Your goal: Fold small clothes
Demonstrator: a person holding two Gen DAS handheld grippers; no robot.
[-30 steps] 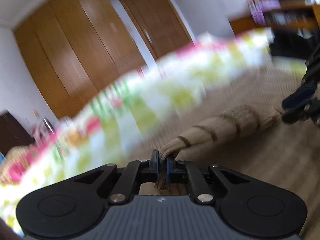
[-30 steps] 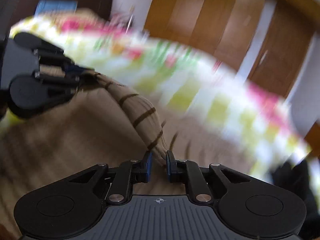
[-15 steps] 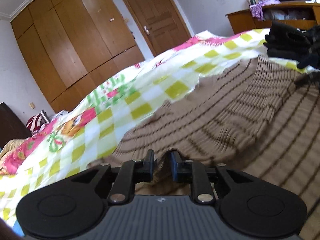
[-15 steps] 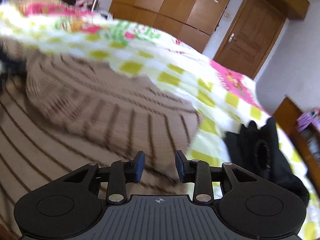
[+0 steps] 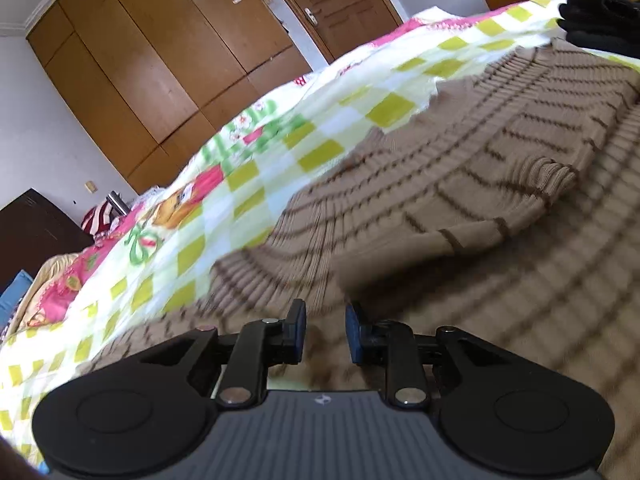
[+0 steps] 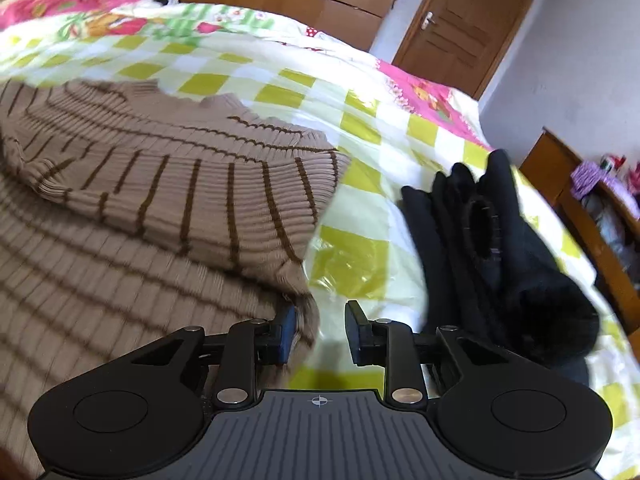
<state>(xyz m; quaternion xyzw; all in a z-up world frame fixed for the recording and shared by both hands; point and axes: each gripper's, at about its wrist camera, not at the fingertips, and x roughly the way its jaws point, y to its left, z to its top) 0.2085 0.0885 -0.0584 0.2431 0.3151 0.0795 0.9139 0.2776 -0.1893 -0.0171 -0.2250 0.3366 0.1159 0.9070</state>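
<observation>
Through the left wrist camera I see my left gripper [image 5: 325, 330] low over the brown striped knit sweater [image 5: 460, 184], which lies spread on the checked bedspread [image 5: 256, 168]. Its jaws are opening, a gap shows between the blue pads, and nothing is pinched there; only blurred knit lies beneath them. One sleeve [image 5: 500, 208] is folded across the sweater's body, its ribbed cuff just right of the body's middle. A black garment [image 5: 600, 20] sits beyond the sweater's far right corner. Past the sweater, behind the bed, stand the wooden wardrobe [image 5: 160, 60] and a door [image 5: 340, 0].

Through the right wrist camera my right gripper [image 6: 320, 334] sits at the sweater's [image 6: 140, 184] right edge. Its jaws are closing but apart; the knit's edge lies against the inside of the left pad, while bare bedspread [image 6: 360, 140] shows between the pads, so nothing is clamped. The black garment [image 6: 492, 240] lies folded on the bedspread to the right of the sweater, apart from it. A wooden shelf [image 6: 568, 184] stands beyond that garment, further right of the sweater.
</observation>
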